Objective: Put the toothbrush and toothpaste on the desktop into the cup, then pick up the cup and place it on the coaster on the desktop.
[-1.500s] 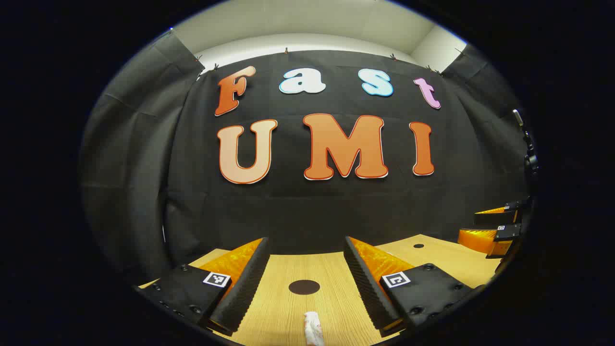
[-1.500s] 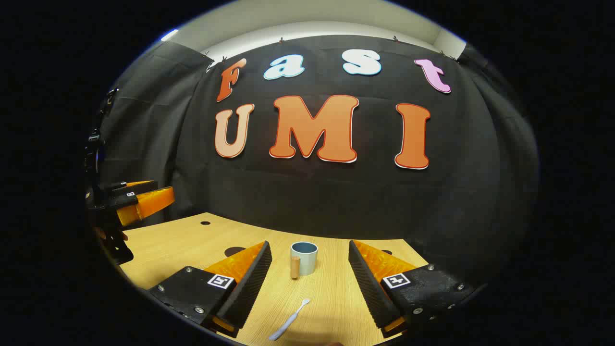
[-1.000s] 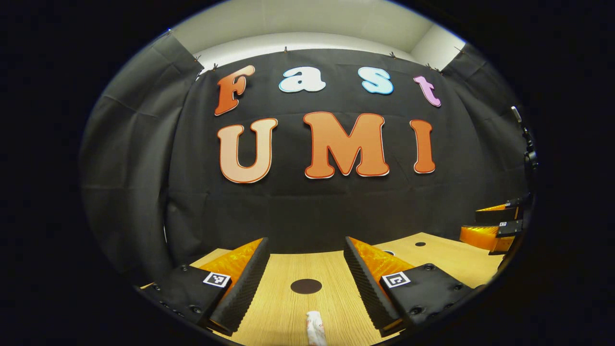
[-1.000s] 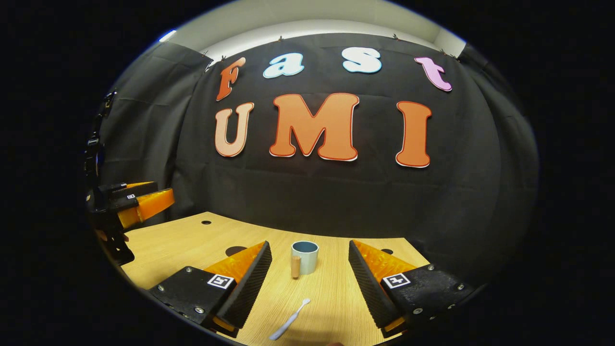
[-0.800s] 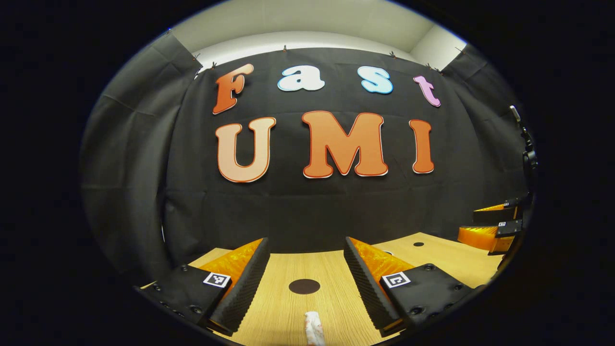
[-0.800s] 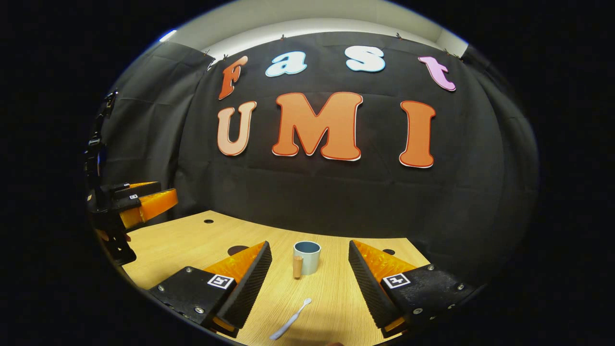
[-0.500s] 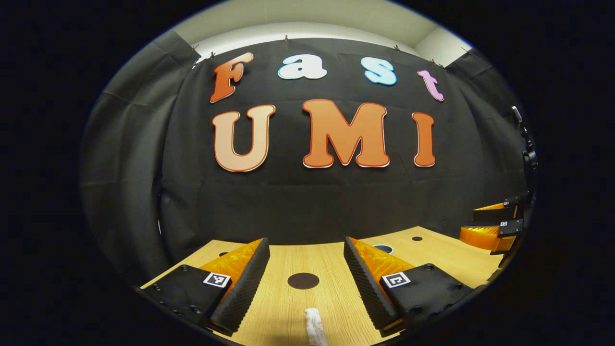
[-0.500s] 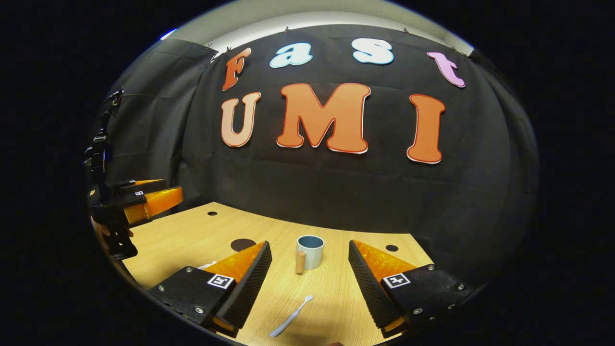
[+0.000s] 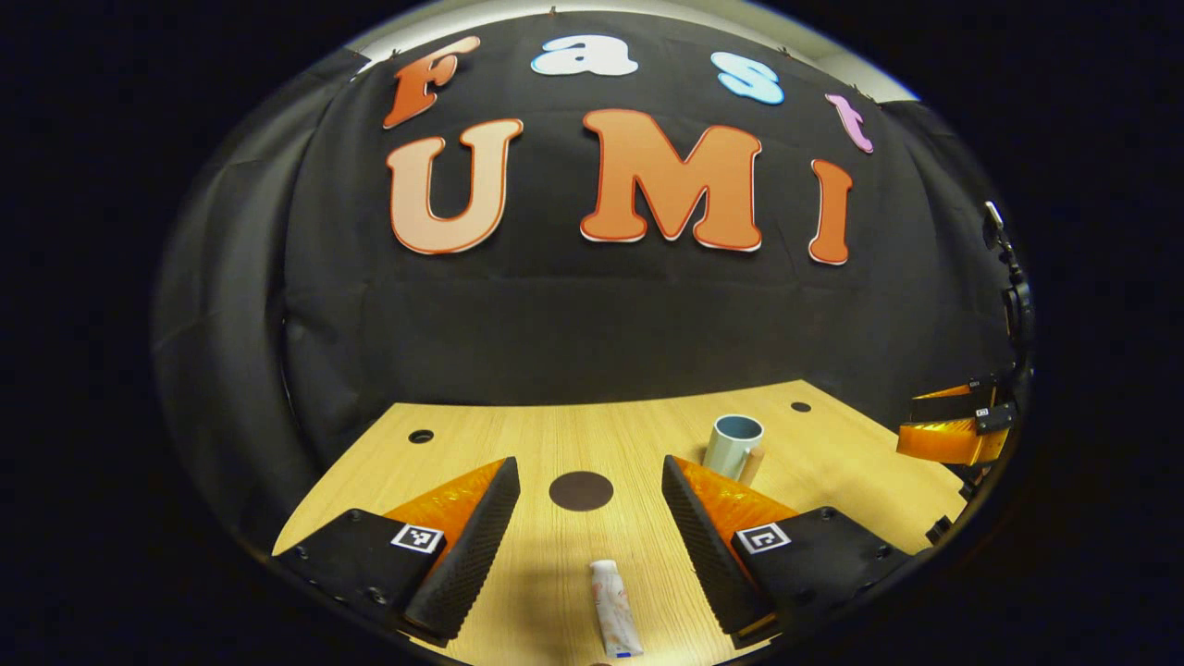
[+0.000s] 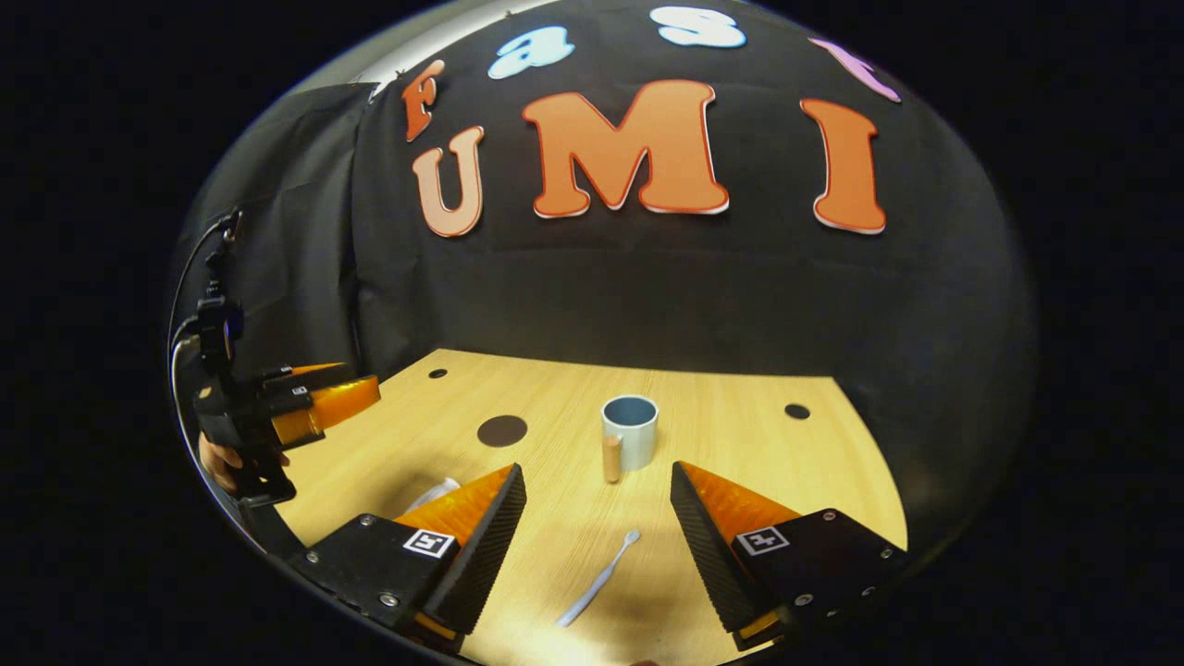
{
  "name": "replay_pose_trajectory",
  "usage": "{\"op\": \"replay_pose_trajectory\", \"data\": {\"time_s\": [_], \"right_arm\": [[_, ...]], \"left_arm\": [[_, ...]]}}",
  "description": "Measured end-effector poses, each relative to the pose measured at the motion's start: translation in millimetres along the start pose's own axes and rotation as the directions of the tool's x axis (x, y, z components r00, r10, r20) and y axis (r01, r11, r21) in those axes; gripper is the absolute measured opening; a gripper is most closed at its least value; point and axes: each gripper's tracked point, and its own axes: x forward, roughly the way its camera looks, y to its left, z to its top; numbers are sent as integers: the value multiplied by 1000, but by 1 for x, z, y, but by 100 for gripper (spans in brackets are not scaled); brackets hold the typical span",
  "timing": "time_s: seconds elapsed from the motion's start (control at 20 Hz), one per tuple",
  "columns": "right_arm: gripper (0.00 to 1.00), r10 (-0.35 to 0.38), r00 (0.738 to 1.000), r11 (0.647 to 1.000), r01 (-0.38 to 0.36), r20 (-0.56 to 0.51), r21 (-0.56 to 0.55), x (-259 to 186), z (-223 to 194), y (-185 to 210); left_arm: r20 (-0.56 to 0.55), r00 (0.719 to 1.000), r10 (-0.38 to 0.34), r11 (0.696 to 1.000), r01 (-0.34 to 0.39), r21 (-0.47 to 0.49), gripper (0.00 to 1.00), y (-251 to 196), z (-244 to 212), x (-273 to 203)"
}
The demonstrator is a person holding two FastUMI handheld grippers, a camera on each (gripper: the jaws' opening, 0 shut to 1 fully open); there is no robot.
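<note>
Tongs both released, above light wooden tabletop: left tongs over white toothpaste tube lying flat, dark round coaster beyond it; right tongs over white plastic toothbrush lying flat. Pale blue cup with wooden handle upright mid-table, empty, apart from coaster.

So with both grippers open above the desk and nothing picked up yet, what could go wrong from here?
The toothbrush lies flat and thin between the right gripper fingers, so a pinch may slip off it. The toothpaste lies lengthwise between the left gripper fingers; a grasp near its end could let it tilt. The cup stands free, so dropping either in off-centre might tip it before it reaches the coaster.
</note>
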Motion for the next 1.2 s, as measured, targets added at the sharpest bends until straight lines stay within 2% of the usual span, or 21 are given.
{"op": "replay_pose_trajectory", "data": {"time_s": [0.1, 0.3, 0.45, 0.7, 0.8, 0.9, 1.1, 1.15, 1.2], "right_arm": [[94, 8, 997, 999, -5, -72, 35, 6, -10, -5], [94, -14, 979, 998, 27, -203, 58, 20, -24, -15], [92, 9, 955, 996, 17, -295, 85, 25, -37, -11], [90, -3, 911, 996, 41, -412, 84, 35, -65, -14], [90, 8, 888, 996, 33, -459, 80, 37, -73, -11], [85, 14, 867, 996, 30, -498, 79, 43, -86, -7], [82, -5, 826, 998, 35, -563, 44, 52, -106, -5], [82, 16, 814, 999, 16, -581, 50, 53, -109, -1], [81, 30, 797, 998, 7, -603, 58, 52, -114, 1]], "left_arm": [[-75, 997, -28, 999, 30, 16, 99, -4, -14, 10], [-225, 974, -39, 999, 45, 19, 99, -2, -42, 26], [-334, 941, -51, 999, 52, -6, 99, -7, -61, 31], [-471, 880, -60, 998, 52, -30, 99, -12, -82, 35], [-521, 851, -62, 998, 52, -34, 100, -11, -83, 34], [-572, 817, -77, 997, 61, -47, 100, -13, -87, 33], [-683, 722, -107, 994, 72, -79, 100, -19, -111, 30], [-704, 700, -120, 993, 79, -91, 100, -22, -115, 29], [-713, 690, -124, 992, 77, -98, 97, -22, -117, 31]]}}
